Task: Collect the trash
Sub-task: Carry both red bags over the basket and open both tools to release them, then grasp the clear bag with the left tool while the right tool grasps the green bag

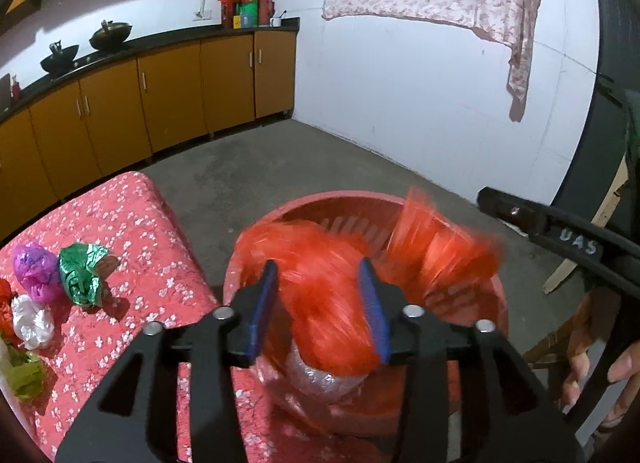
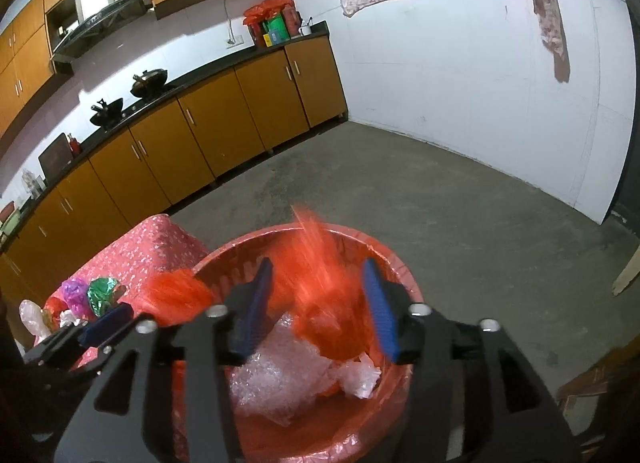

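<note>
Trash is what this turns on, and most of it now sits in or over the red basket (image 1: 280, 215): an orange-red plastic bag (image 1: 320, 283) is blurred right above the rim, spread across the basket mouth, with one lobe between the jaws of the left gripper (image 1: 326, 303) and another lobe out toward the right gripper (image 2: 320, 303). Both pairs of jaws stand spread; the blue pads (image 1: 264, 303) do not press on the plastic, so I judge the bag to be let go and dropping onto the clear bubble wrap (image 2: 280, 363) and white scraps already in the bottom. Neither gripper is pinching anything. What matters for the next move lies off to the left: on the bench with the pink flowered cloth (image 1: 132, 223), just beside the basket, lie about 5 more crumpled bags, a green one (image 1: 82, 271), a purple one (image 1: 34, 267), a white one (image 1: 32, 321), a yellow-green one (image 1: 24, 373) and a red scrap at the very edge. They sit left of and behind the left jaws, bunched with no clear long axis, and well apart from the right gripper. So the left hand is plainly the nearer, and the green bag is its closest piece; it would need to swing left and back from the basket to reach it.
</note>
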Demonstrator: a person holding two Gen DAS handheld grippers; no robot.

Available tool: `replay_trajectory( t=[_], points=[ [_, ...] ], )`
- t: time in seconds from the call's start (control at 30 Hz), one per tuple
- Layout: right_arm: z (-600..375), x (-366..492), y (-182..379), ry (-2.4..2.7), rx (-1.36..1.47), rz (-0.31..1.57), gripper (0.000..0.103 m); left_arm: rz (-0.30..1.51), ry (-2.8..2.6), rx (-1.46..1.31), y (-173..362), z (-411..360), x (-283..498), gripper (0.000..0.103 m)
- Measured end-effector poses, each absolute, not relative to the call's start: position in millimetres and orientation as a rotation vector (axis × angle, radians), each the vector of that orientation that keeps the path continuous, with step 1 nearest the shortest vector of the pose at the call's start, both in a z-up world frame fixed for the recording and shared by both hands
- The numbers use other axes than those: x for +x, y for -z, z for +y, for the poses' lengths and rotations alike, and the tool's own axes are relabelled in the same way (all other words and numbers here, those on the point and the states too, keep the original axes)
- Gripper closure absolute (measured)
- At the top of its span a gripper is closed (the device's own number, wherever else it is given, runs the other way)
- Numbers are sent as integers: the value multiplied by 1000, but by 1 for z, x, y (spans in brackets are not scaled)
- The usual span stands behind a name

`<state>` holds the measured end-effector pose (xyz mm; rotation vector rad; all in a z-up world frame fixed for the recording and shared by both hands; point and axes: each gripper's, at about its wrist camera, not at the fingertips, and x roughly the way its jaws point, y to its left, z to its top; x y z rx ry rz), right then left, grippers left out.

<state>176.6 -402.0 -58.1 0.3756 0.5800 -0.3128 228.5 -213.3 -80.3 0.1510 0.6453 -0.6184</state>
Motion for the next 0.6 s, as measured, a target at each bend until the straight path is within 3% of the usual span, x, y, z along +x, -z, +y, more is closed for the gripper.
replay_trajectory(
  t=[0.07,0.23,0.4,0.6],
  points=[
    [-402,175,59,318,370,576,47,650,599,148,81,-209,230,55],
    [-394,172,57,329,327,572,21,637,509,102,78,-177,230,41],
    [-376,174,51,298,280,558,16,566,362,100,68,-127,217,28],
    [-331,186,49,197,275,561,15,500,122,92,60,-42,204,24]
  ],
)
